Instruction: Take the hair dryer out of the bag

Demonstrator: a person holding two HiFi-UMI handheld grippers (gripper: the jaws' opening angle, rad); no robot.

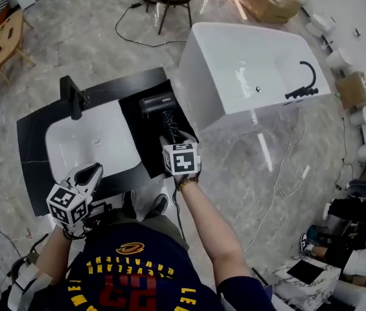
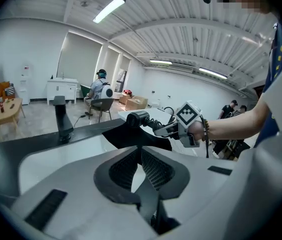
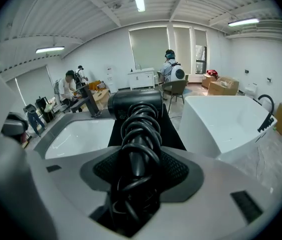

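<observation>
Right gripper (image 3: 141, 170) has its jaws spread wide, clamped on the cord-wrapped handle of the one hair dryer (image 3: 133, 103), over the single black bag (image 1: 137, 138) beside the sink (image 1: 72, 144). Left gripper (image 2: 141, 167): jaws nearly together, nothing between them.

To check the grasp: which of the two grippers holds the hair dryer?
The right gripper: its jaws clamp the hair dryer by its cord-wrapped handle. The left gripper is shut and empty.
</observation>
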